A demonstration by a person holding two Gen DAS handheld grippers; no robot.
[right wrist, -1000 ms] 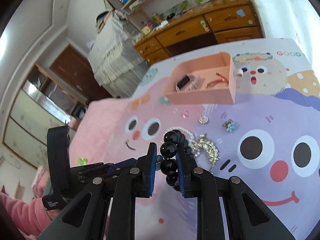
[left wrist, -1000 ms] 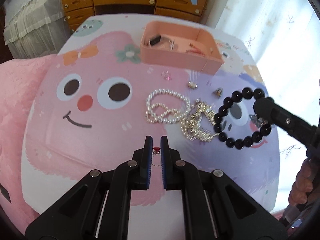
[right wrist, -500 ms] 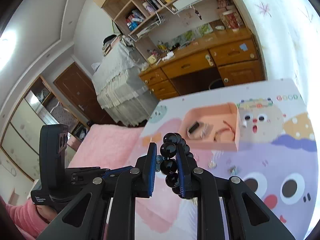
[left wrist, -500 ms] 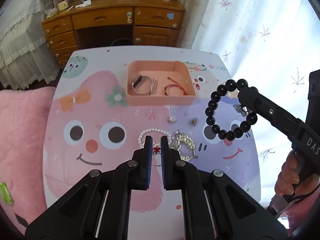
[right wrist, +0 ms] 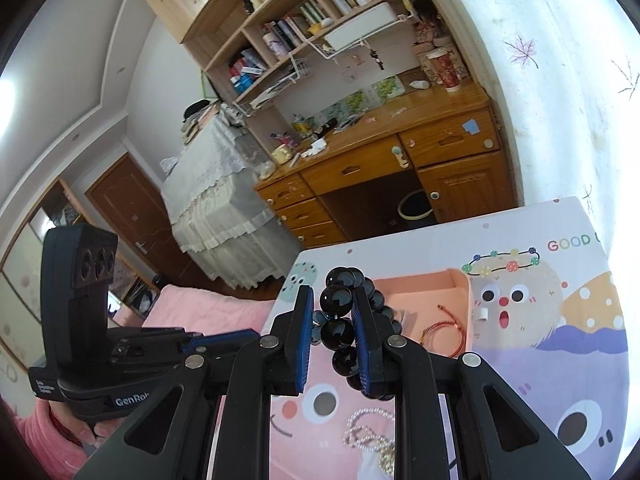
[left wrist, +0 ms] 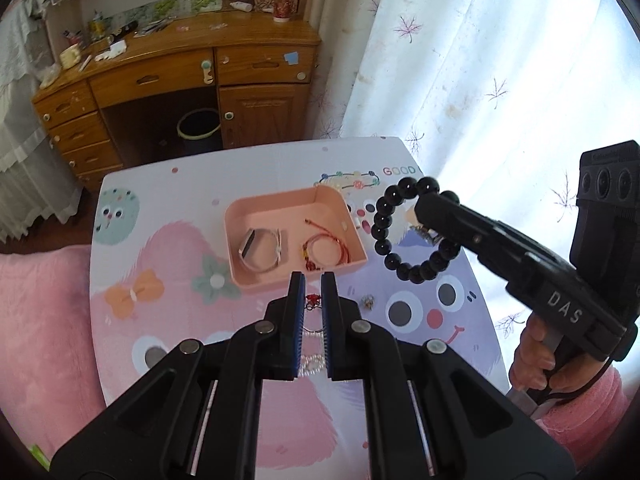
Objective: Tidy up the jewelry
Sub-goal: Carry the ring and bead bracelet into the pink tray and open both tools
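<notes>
The left gripper (left wrist: 311, 308) has its fingers closed on a small red charm (left wrist: 312, 301) with a thin chain, above the counter (left wrist: 448, 352). To its right, the right gripper (right wrist: 331, 334) clamps a black bead bracelet (right wrist: 339, 330) in the air. Beyond them the pink tray (left wrist: 256, 280) holds a watch (left wrist: 260, 248) and a red bracelet (left wrist: 326, 250).

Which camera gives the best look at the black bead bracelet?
The left wrist view: the black bead bracelet shows nearly its whole loop, dangling from the right gripper. The right wrist view shows only a few beads, edge-on.
</notes>
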